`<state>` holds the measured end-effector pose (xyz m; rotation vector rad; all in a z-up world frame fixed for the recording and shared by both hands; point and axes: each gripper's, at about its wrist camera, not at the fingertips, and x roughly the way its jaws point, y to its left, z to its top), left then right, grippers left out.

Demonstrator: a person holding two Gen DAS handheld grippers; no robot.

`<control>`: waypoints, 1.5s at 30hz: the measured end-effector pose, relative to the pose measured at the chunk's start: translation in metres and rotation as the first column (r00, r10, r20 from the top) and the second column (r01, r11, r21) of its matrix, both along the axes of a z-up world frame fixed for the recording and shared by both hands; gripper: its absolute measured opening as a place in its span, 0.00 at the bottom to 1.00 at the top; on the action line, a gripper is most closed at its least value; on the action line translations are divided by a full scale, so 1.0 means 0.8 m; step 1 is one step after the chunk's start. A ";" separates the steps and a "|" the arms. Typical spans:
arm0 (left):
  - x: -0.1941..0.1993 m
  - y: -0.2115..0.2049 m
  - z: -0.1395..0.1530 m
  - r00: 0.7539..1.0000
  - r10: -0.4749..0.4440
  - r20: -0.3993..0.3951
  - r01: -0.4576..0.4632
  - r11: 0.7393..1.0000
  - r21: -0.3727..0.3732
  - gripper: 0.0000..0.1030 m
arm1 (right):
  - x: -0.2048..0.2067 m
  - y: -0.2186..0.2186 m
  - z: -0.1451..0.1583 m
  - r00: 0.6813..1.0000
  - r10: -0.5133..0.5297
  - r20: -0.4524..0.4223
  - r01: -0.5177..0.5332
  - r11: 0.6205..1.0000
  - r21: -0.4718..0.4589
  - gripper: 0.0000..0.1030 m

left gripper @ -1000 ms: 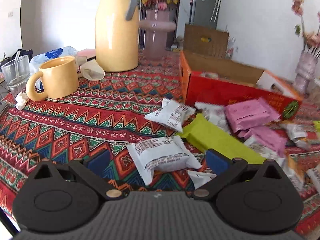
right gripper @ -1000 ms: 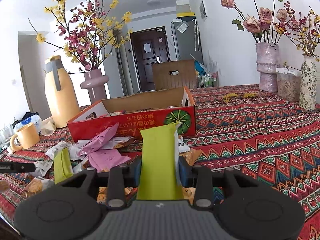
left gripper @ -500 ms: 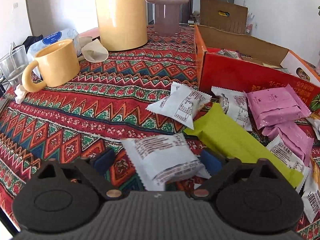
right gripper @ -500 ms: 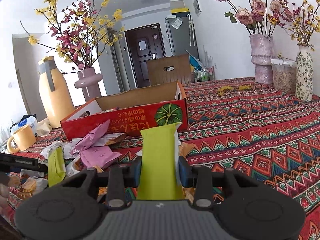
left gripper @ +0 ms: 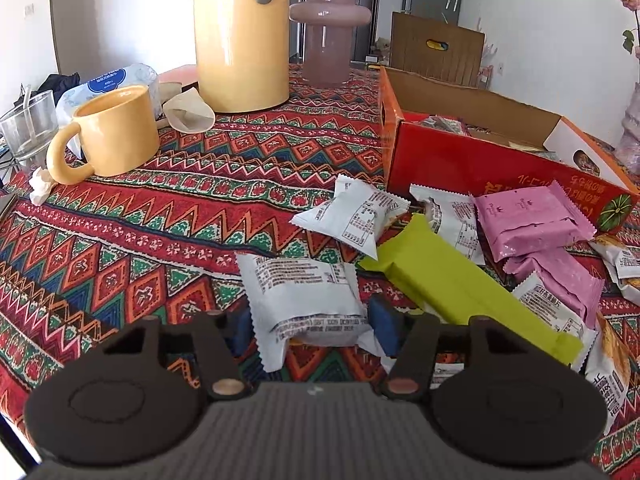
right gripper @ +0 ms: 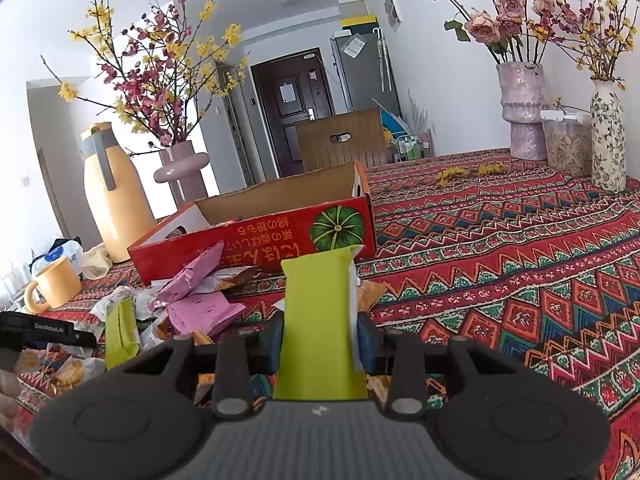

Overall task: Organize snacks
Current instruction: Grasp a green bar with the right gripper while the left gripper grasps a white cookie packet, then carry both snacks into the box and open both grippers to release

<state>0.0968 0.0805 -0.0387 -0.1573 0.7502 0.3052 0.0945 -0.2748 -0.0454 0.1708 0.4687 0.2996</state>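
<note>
The left gripper (left gripper: 308,326) is closing its jaws around a white snack packet (left gripper: 302,294) lying on the patterned tablecloth (left gripper: 160,232), the pads flanking it but not plainly pressing yet; the slick, puffy wrapper could squirt out or drag the loose wrapper under it along. The right gripper (right gripper: 320,340) clamps an upright green packet (right gripper: 318,320) short of the red box (right gripper: 256,240), which could tip in that narrow grip; more packets litter the cloth, with a yellow mug (left gripper: 112,136), jug (left gripper: 240,36) and vases in a bright room.
</note>
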 end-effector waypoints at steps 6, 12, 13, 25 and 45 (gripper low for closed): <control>-0.006 0.000 0.006 1.000 -0.012 0.023 0.012 1.000 0.006 0.46 | -0.004 -0.004 0.002 1.000 -0.003 0.006 0.003 1.000 0.005 0.35; -0.013 -0.003 0.011 0.998 -0.029 0.052 0.028 0.999 0.015 0.43 | -0.005 -0.002 0.002 1.000 -0.001 0.005 0.001 1.000 0.002 0.35; -0.014 -0.004 0.013 0.998 -0.031 0.056 0.030 0.999 0.019 0.43 | -0.005 -0.002 0.002 1.000 0.000 0.004 0.000 1.000 0.002 0.35; -0.012 -0.013 0.045 0.990 -0.060 0.129 0.055 0.998 0.037 0.43 | 0.007 0.006 0.009 1.000 0.004 0.011 -0.004 1.000 -0.016 0.35; 0.072 -0.056 0.122 0.943 -0.189 0.275 0.167 0.981 0.099 0.43 | 0.101 0.046 0.079 0.990 0.027 0.140 -0.018 0.998 -0.062 0.35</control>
